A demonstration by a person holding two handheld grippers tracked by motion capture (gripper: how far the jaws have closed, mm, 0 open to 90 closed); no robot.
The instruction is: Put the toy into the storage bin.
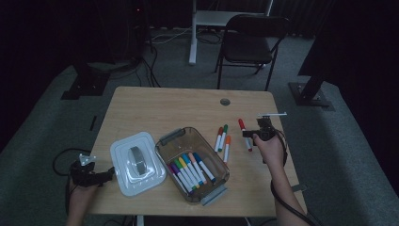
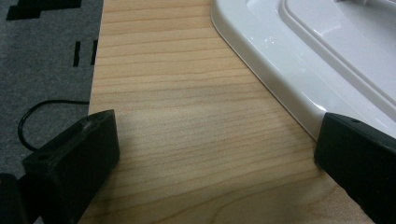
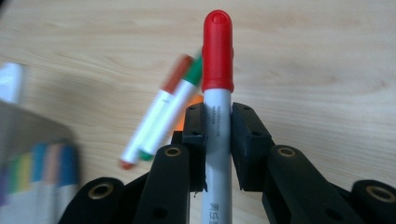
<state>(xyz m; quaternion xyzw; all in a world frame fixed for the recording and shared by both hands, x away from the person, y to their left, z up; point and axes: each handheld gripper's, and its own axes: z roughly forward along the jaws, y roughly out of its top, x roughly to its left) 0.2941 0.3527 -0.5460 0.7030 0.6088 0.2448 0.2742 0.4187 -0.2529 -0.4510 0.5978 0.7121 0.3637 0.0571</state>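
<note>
Right claw (image 3: 218, 135): clamped on the red-capped white marker (image 3: 217, 93), both pads pressed against the white barrel just below the cap; in the high view it sits (image 1: 249, 135) over the right part of the bench.
Red-capped white marker: held between the pads, cap pointing away from the hand, barrel running back between the black arms; it is off the wood, seen in the high view (image 1: 244, 133) just right of the loose markers.
Left claw (image 2: 215, 154): jaws wide apart, nothing between them but bare wood; in the high view it rests (image 1: 109, 174) at the bench's left front edge, just beside the lid.
White plastic lid with a grey handle (image 1: 137, 162): flat on the bench, left of the tub and touching or nearly touching it; its rounded corner (image 2: 299, 70) reaches toward the left claw's far pad.
Clear rectangular plastic tub with grey clip handles (image 1: 164, 149): set at an angle in the middle front of the bench.
Row of coloured markers in the tub (image 1: 190, 170): lying side by side on its floor.
Three loose markers, brown, green and orange capped (image 1: 222, 139): on the bench between the tub and the right claw, close together.
Light wooden bench (image 1: 155, 108): far half bare, with a round cable hole (image 1: 225, 101).
</note>
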